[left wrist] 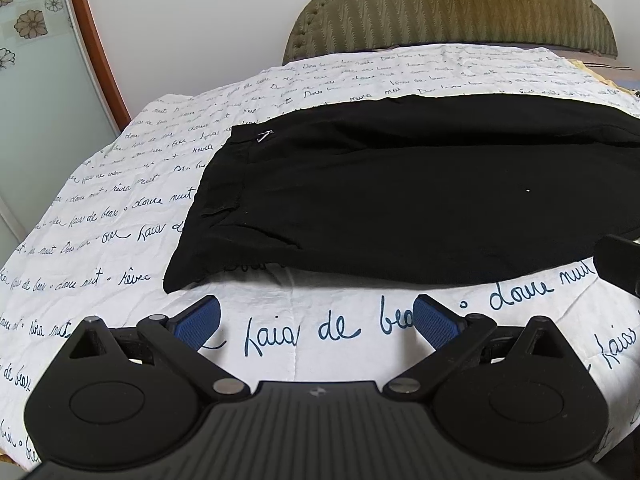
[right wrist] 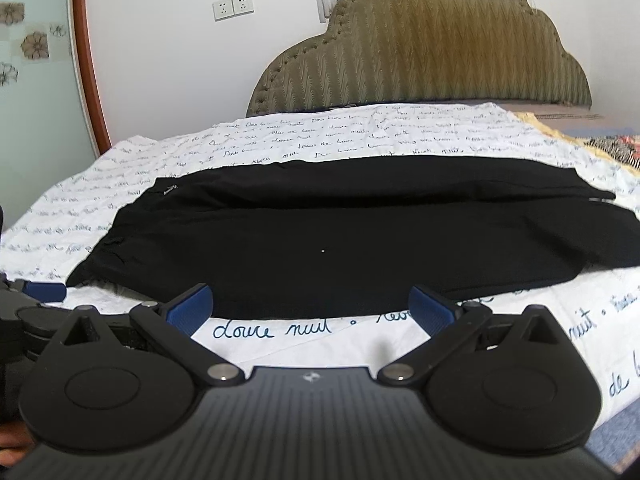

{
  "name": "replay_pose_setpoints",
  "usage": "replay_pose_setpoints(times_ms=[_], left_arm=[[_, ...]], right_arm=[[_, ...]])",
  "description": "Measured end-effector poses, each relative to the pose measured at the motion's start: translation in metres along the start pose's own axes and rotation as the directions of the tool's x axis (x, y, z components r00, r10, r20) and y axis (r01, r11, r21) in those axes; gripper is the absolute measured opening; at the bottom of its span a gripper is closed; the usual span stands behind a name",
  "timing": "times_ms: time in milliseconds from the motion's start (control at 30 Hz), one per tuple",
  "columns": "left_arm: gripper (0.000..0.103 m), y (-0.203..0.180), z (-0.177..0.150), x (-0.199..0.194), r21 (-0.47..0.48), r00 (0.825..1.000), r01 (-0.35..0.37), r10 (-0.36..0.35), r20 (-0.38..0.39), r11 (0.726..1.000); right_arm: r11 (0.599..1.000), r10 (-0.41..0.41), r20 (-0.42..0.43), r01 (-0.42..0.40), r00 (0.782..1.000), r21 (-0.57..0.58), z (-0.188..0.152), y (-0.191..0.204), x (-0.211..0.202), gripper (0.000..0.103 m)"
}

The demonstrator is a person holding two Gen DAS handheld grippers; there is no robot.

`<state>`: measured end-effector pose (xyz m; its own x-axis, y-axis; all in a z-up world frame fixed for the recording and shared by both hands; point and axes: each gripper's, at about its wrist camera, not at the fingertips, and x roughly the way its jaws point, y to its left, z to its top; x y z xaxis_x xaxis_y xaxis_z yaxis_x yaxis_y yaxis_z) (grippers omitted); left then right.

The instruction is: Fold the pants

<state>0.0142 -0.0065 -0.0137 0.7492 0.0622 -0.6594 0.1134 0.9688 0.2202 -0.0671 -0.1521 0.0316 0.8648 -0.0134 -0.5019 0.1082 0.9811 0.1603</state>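
Observation:
Black pants (left wrist: 400, 184) lie flat across the bed, lengthwise left to right, waistband and a small metal zipper pull (left wrist: 265, 136) at the left. They also show in the right wrist view (right wrist: 340, 236). My left gripper (left wrist: 316, 320) is open and empty, just short of the pants' near edge by the waist. My right gripper (right wrist: 310, 306) is open and empty, its blue pads (right wrist: 192, 306) at the pants' near edge around the middle. Whether they touch the cloth I cannot tell.
The bed carries a white quilt with blue handwriting print (left wrist: 120, 208). A padded olive headboard (left wrist: 452, 8) stands behind, against a white wall with sockets (right wrist: 233, 6). A wood-framed glass panel (left wrist: 36, 80) is at left. The left gripper's finger (right wrist: 44, 290) shows at the right view's left edge.

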Motion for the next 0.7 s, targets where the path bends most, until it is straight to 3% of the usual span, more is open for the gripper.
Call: replay_pose_setpoints(times_ms=[367, 467, 567, 700], left_arm=[[0.103, 0.004, 0.003, 0.002, -0.023, 1.0, 0.013, -0.013, 0.01, 1.0], [0.103, 0.006, 0.005, 0.003, -0.021, 0.999, 0.032, -0.032, 0.019, 0.999], [0.103, 0.011, 0.01, 0.003, 0.001, 0.998, 0.05, -0.05, 0.041, 0.999], [0.103, 0.034, 0.031, 0.009, 0.005, 0.994, 0.077, -0.078, 0.076, 0.997]], right_arm=[[0.999, -0.023, 0.033, 0.024, 0.999, -0.029, 0.003, 0.004, 0.002, 0.103], [1.0, 0.024, -0.002, -0.025, 1.0, -0.013, 0.007, -0.001, 0.007, 0.103], [0.992, 0.126, -0.033, -0.126, 0.991, 0.0, 0.012, -0.007, 0.014, 0.103], [0.986, 0.148, 0.002, -0.147, 0.989, -0.076, 0.032, -0.007, 0.022, 0.103]])
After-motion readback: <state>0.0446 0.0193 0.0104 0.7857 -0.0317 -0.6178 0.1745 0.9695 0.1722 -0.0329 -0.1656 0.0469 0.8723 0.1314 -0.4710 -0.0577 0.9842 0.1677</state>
